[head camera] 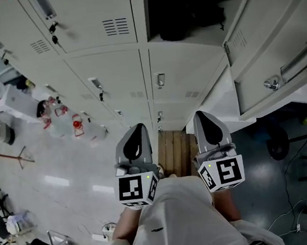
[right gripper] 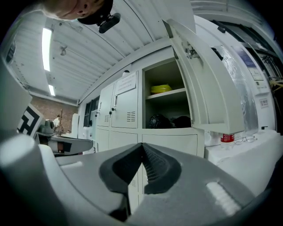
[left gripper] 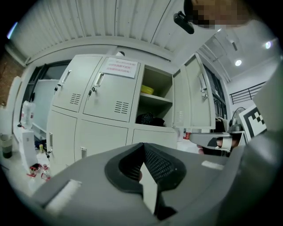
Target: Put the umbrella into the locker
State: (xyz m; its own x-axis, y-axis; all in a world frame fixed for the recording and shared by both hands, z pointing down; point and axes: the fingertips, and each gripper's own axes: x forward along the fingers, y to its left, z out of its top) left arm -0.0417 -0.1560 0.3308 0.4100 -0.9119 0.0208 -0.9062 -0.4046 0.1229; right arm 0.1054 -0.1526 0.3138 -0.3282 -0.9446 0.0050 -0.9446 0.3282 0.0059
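The grey lockers fill the view ahead. One compartment (head camera: 184, 10) stands open at the upper right, its door (head camera: 277, 48) swung out to the right. Dark bundled items (head camera: 188, 23) (left gripper: 150, 118) (right gripper: 170, 121) lie on its lower shelf; I cannot tell whether one is the umbrella. A yellow thing (left gripper: 147, 90) (right gripper: 161, 88) rests on the shelf above. My left gripper (head camera: 136, 128) (left gripper: 142, 145) and right gripper (head camera: 202, 114) (right gripper: 141, 145) are held side by side, level, facing the lockers and well short of them. Both are shut with nothing between the jaws.
Several bottles (head camera: 76, 125) stand on the floor at the left by the lockers. A wooden board (head camera: 174, 150) lies on the floor between the grippers. A white table with a red-capped bottle (right gripper: 227, 137) is at the right. Cables (head camera: 298, 212) and a fan (head camera: 278, 145) sit on the dark floor at right.
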